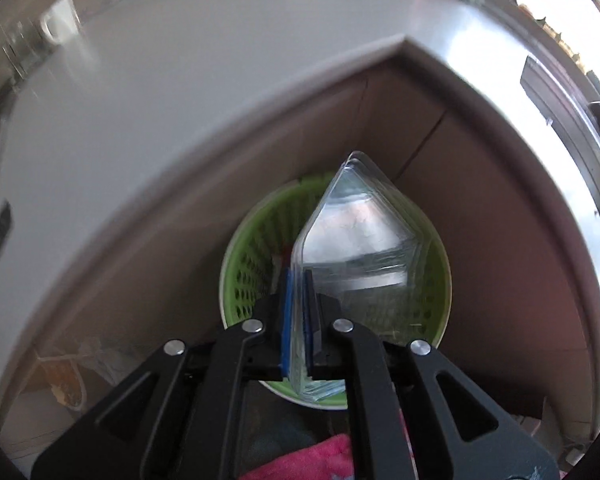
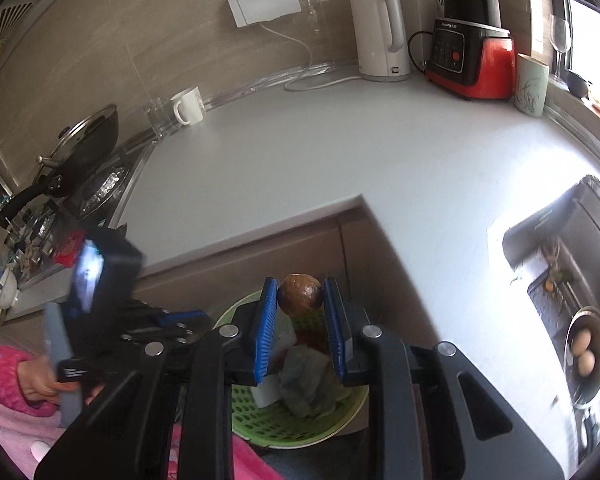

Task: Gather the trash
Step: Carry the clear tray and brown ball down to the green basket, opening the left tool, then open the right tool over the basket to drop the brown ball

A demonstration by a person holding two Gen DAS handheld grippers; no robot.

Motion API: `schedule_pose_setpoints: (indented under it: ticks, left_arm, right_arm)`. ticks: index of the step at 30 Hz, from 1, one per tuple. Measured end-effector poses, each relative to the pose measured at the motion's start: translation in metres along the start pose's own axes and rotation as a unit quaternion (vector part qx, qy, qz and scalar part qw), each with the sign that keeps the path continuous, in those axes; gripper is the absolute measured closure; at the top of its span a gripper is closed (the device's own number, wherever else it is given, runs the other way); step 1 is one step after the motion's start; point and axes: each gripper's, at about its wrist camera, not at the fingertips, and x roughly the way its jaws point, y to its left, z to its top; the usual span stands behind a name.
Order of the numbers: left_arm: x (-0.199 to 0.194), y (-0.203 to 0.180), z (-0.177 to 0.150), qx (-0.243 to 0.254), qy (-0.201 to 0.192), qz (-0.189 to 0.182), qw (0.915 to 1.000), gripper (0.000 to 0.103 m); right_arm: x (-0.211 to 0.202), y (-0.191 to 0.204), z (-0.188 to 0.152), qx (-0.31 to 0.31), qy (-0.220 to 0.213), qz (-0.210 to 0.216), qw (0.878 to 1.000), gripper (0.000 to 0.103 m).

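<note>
My left gripper (image 1: pixel 299 280) is shut on a clear plastic clamshell container (image 1: pixel 360 236), held on edge right above the green perforated trash basket (image 1: pixel 252 264) on the floor by the cabinet corner. My right gripper (image 2: pixel 300 292) is shut on a brown round fruit or pit (image 2: pixel 301 293), held over the same green basket (image 2: pixel 276 420). In the basket lie a grey-green crumpled cloth or wrapper (image 2: pixel 306 376) and a white piece (image 2: pixel 266 394). The left gripper's body (image 2: pixel 100 280) shows at the left of the right wrist view, held by a hand in a pink sleeve.
A white L-shaped countertop (image 2: pixel 300 152) wraps the basket corner. On it stand a white mug (image 2: pixel 188 106), white kettle (image 2: pixel 380 36), red-black blender (image 2: pixel 472 60) and a cup (image 2: pixel 532 84). A stove with a lidded pan (image 2: pixel 84 140) is at left; a sink with a bowl of eggs (image 2: pixel 586 350) is at right.
</note>
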Motion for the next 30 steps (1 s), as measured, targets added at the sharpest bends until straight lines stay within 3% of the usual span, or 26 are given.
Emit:
schedule_pose_setpoints:
  ticks: [2, 4, 5, 6, 10, 20, 27, 30]
  left_arm:
    - [0.003, 0.003, -0.003, -0.003, 0.007, -0.003, 1.0000, 0.095]
    - [0.000, 0.004, -0.002, 0.003, 0.003, 0.000, 1.0000, 0.083]
    - [-0.001, 0.004, -0.002, 0.002, 0.000, 0.003, 1.0000, 0.068]
    - [-0.004, 0.005, -0.002, 0.001, -0.007, 0.007, 0.9999, 0.062]
    - [-0.020, 0.004, 0.006, 0.005, -0.032, 0.011, 0.9994, 0.060]
    - [-0.070, 0.013, 0.024, 0.005, -0.103, 0.048, 0.9935, 0.027]
    - [-0.068, 0.025, 0.020, -0.006, -0.101, 0.075, 0.9921, 0.022]
    - [-0.063, 0.031, 0.018, -0.010, -0.089, 0.082, 0.9926, 0.022]
  right_arm:
    - [-0.001, 0.007, -0.005, 0.002, 0.000, -0.002, 1.000, 0.078]
    - [-0.001, 0.012, -0.008, 0.004, 0.001, -0.005, 1.000, 0.078]
    - [-0.001, 0.014, -0.009, 0.005, 0.002, -0.006, 1.000, 0.078]
    - [-0.001, 0.016, -0.011, 0.005, 0.003, -0.006, 1.000, 0.078]
    - [0.000, 0.024, -0.013, 0.005, 0.004, -0.008, 1.000, 0.078]
    - [0.037, 0.028, -0.031, -0.003, 0.039, -0.009, 0.999, 0.078]
    - [0.101, 0.034, -0.062, -0.017, 0.112, 0.002, 0.994, 0.077]
    - [0.125, 0.032, -0.074, -0.013, 0.143, 0.003, 0.990, 0.057]
